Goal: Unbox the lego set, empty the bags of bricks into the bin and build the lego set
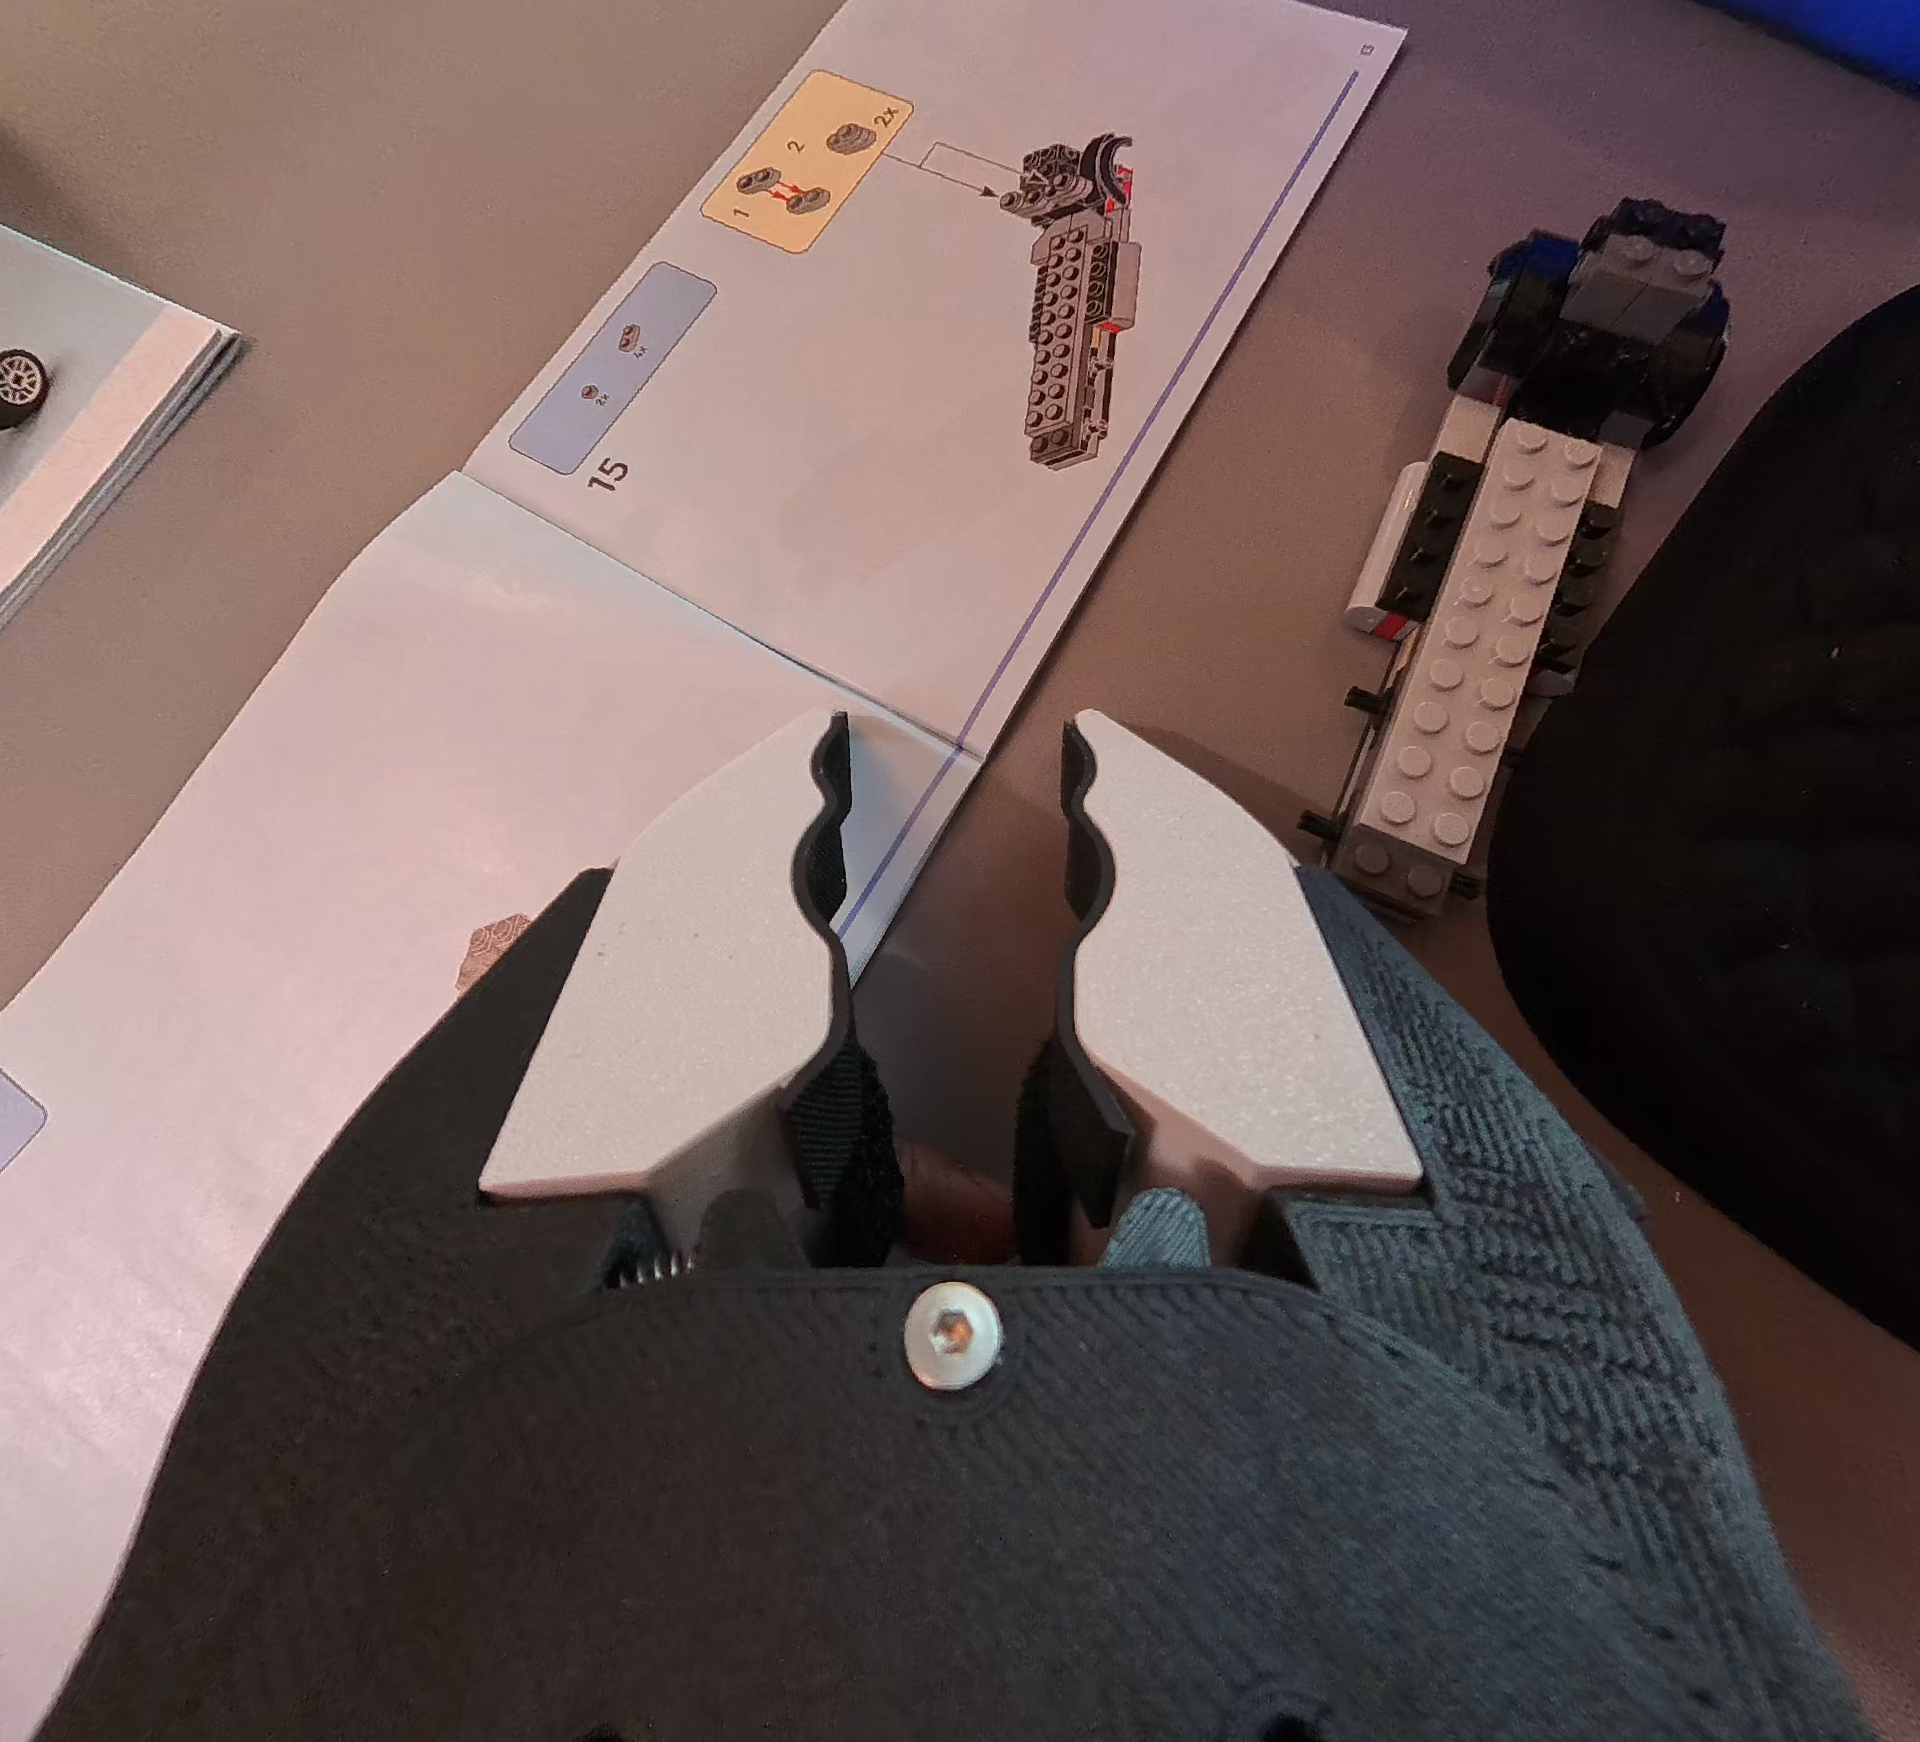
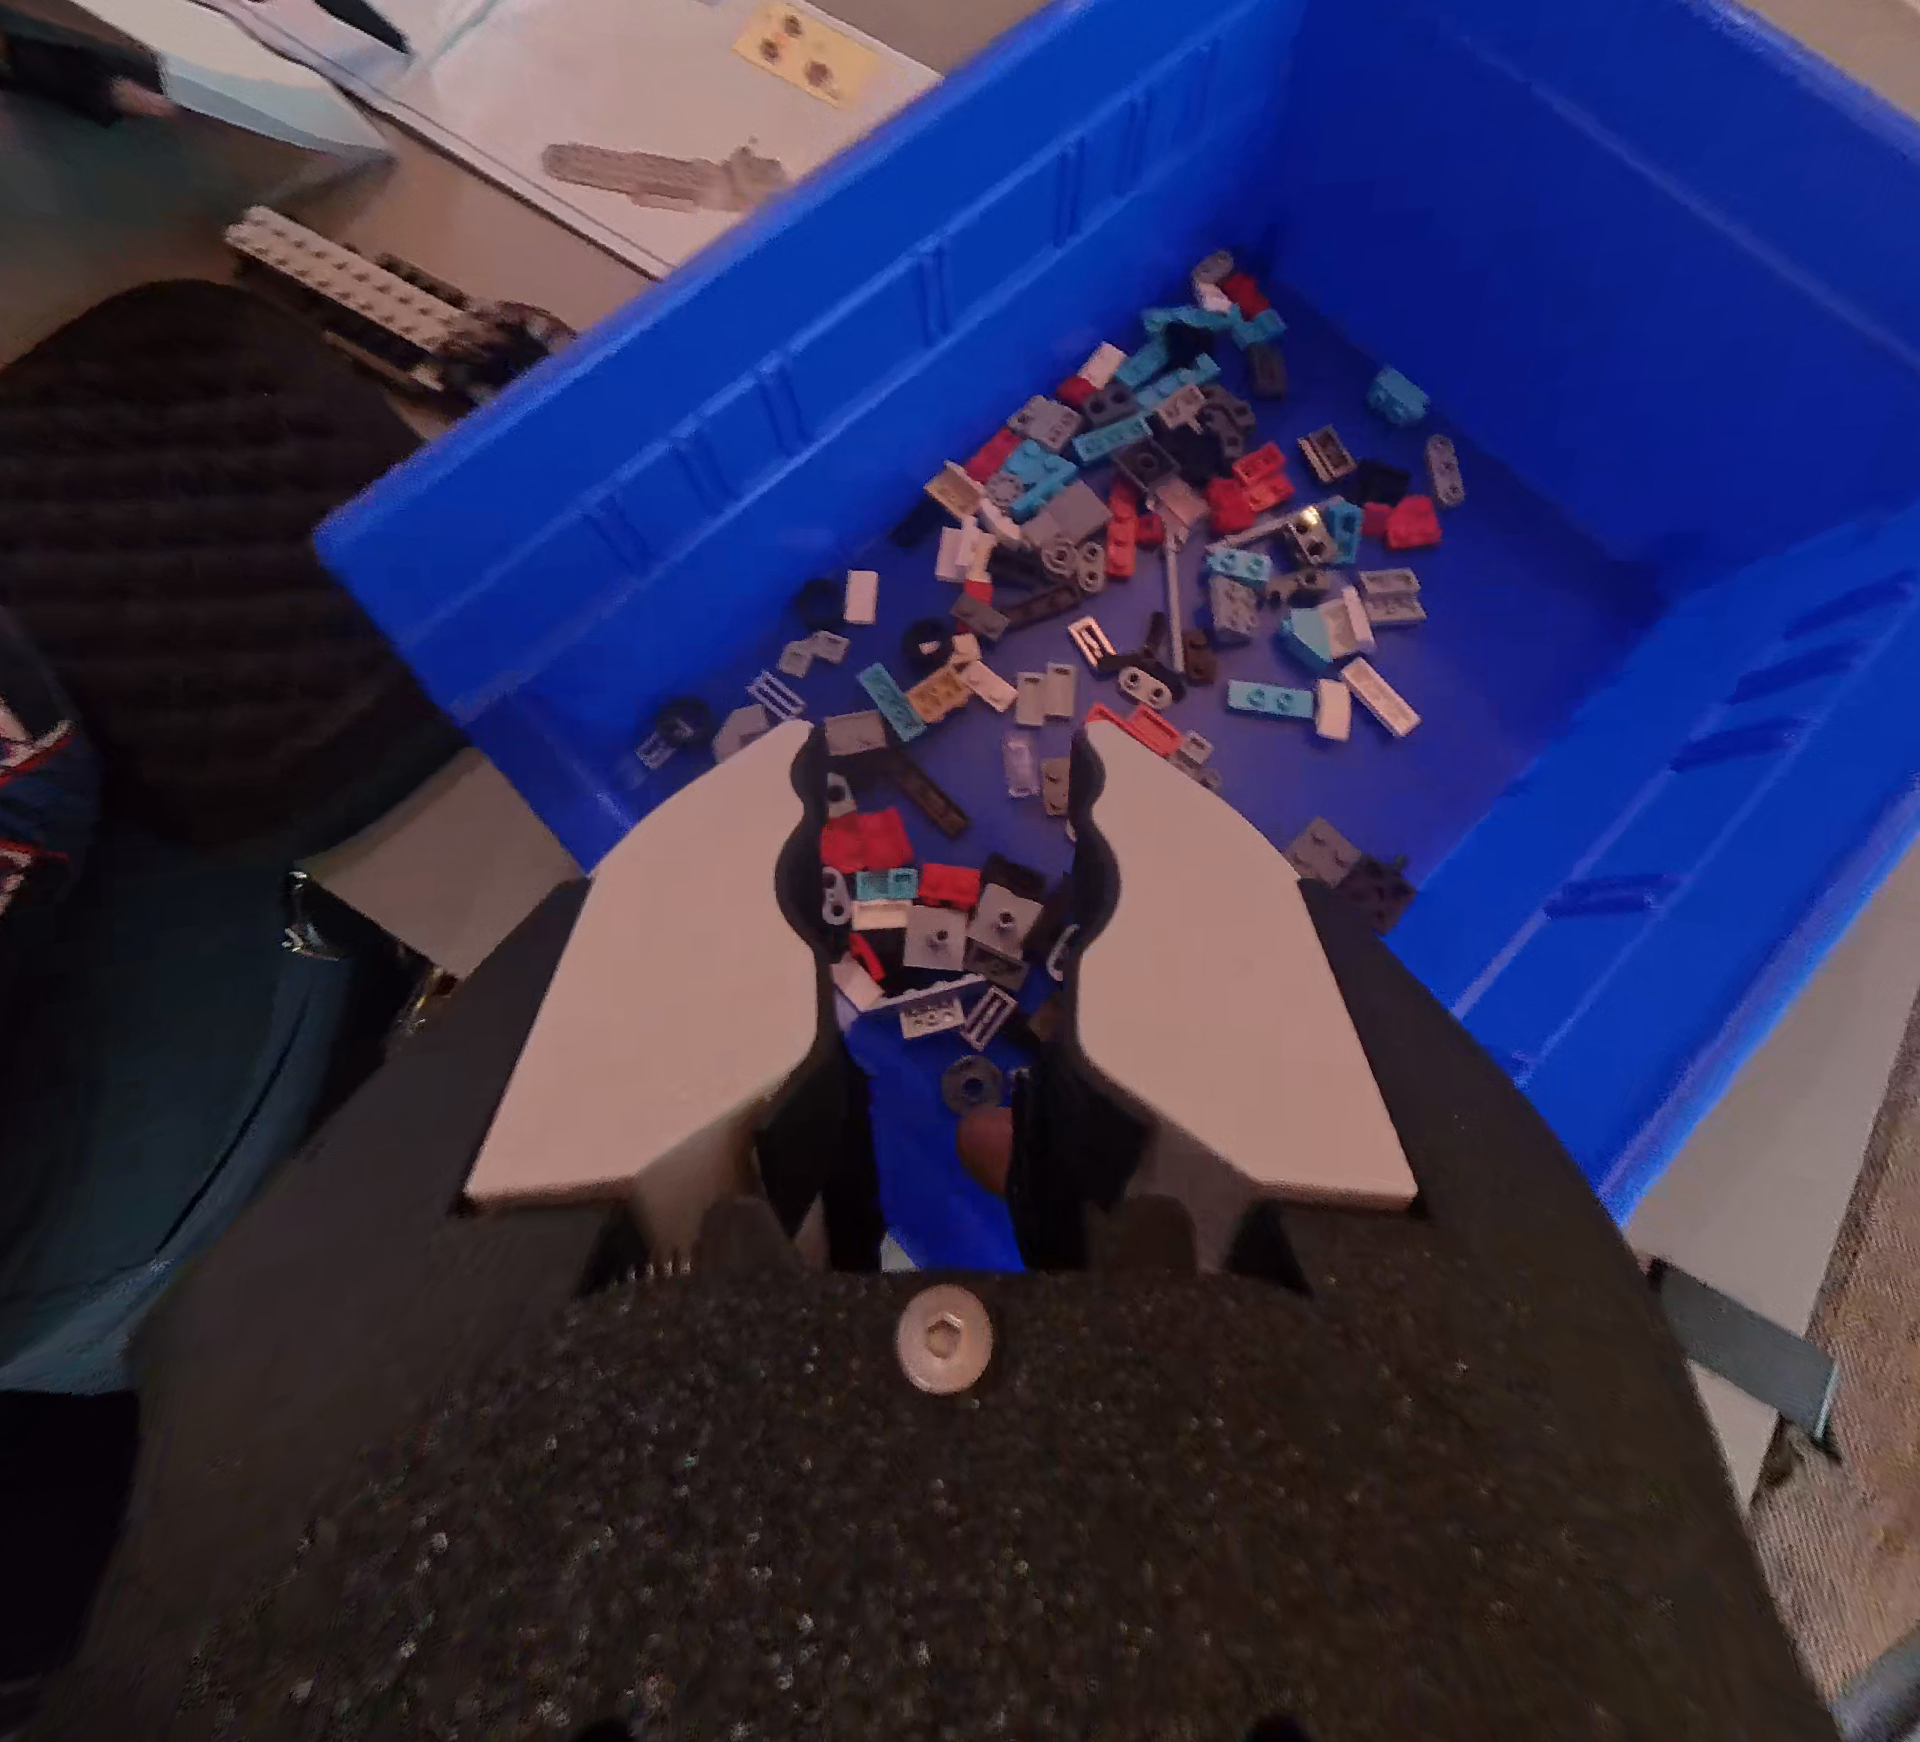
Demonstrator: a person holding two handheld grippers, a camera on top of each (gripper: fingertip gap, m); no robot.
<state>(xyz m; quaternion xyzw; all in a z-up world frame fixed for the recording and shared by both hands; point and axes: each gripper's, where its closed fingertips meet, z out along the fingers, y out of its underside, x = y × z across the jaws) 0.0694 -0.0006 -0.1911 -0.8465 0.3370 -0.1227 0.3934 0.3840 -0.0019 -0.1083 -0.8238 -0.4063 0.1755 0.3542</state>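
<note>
Left wrist view: left gripper (image 1: 956,736) hovers low over the table, jaws parted by a moderate gap, nothing between them. Tips sit at the near corner of the open instruction booklet (image 1: 935,321), whose page shows small two-hole parts being added to the model. The partly built lego vehicle (image 1: 1496,570) lies on the table to the right of the jaws, apart from them, long axis running away from the camera, dark bulky end farthest.

Right wrist view: right gripper (image 2: 951,757) is poised above the blue bin (image 2: 1558,165), jaws open about as wide, holding nothing. Loose bricks (image 2: 1143,549) are scattered on the bin floor directly ahead of and below the tips; some show through the gap.

Judgement: the right gripper is far nearer the bricks, so the pick falls to it, straight down.
</note>
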